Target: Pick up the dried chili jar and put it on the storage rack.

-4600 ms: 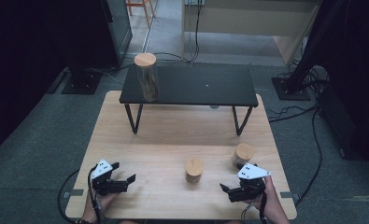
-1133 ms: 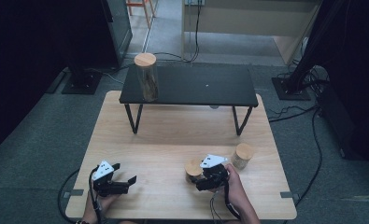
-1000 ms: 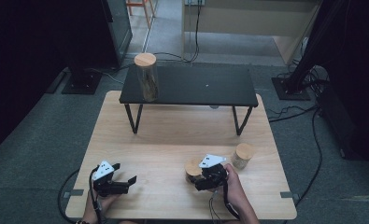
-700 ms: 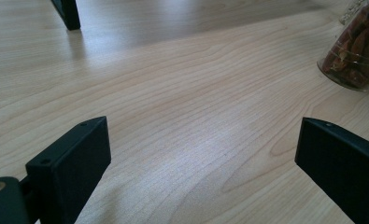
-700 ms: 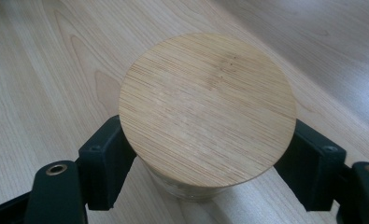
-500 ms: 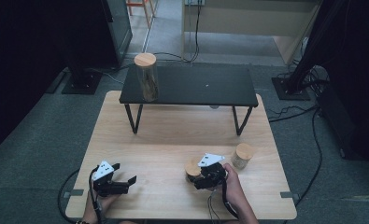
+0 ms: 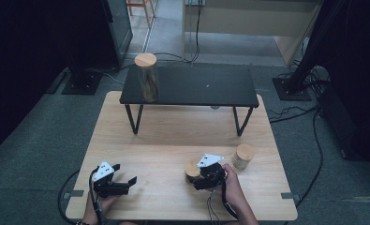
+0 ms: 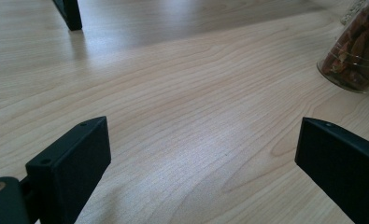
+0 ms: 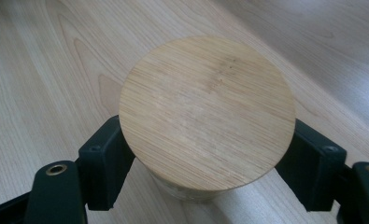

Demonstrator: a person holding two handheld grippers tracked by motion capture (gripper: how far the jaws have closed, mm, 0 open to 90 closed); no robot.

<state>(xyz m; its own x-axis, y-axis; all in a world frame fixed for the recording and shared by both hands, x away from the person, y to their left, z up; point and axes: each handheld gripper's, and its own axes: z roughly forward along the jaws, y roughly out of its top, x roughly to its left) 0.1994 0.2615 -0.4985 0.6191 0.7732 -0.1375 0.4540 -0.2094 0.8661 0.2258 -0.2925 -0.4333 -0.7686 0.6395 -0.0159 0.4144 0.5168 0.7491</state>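
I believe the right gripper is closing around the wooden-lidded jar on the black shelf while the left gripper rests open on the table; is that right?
Not quite. The jar between the right gripper's jaws stands on the wooden table, not the black shelf, as the high view shows; the tall jar on the shelf is untouched. The left gripper is open on the table.

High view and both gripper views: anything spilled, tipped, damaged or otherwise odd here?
Nothing stands out. The tall jar stands upright on the black shelf, both small jars are upright with lids on, and the wooden table shows no spill. The right hand-held gripper brackets one small jar squarely.
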